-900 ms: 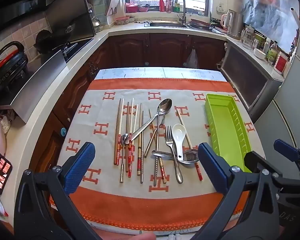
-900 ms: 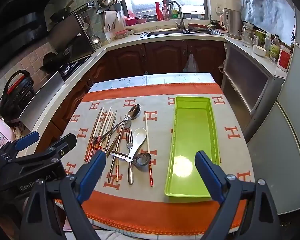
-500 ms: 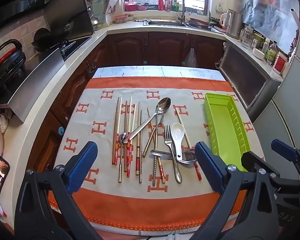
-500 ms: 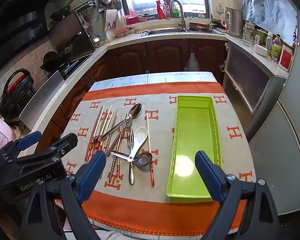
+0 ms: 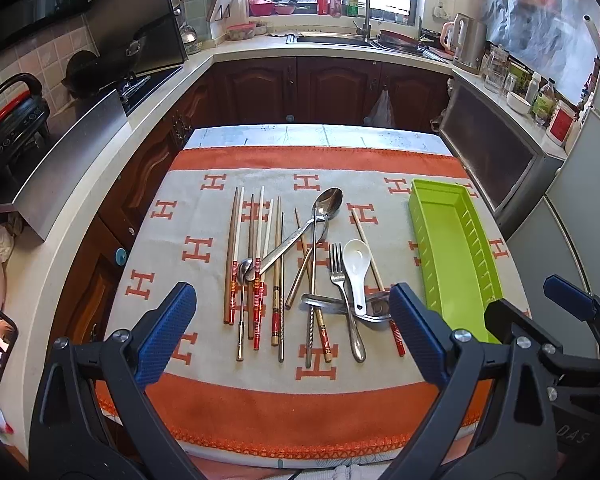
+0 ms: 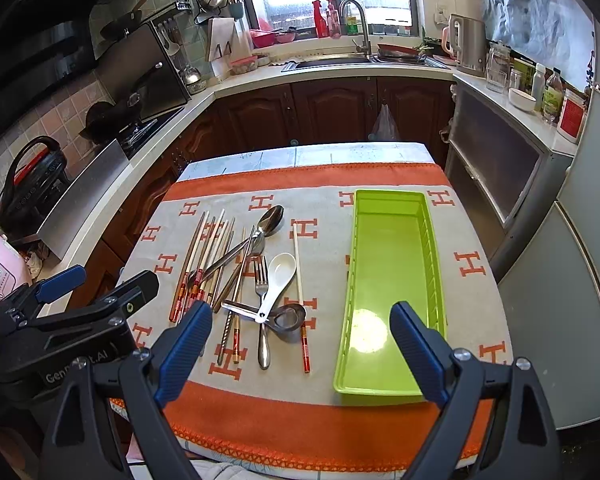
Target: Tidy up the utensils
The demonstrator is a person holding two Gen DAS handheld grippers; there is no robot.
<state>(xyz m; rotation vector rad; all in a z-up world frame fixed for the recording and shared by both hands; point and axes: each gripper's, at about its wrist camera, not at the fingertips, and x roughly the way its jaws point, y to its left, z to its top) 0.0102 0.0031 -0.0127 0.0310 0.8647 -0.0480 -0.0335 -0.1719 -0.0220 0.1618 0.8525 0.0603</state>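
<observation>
**Nothing picked up yet**

Your left gripper (image 5: 292,332) and right gripper (image 6: 302,346) both hang wide and empty above the near cloth (image 5: 260,412). The utensils (image 5: 300,276) lie jumbled mid-table; the green tray (image 6: 392,280) sits bare on the right, ready to receive them.

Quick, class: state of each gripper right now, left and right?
Left gripper: open, holding nothing, above the utensils.
Right gripper: open, holding nothing, near the green tray.
</observation>
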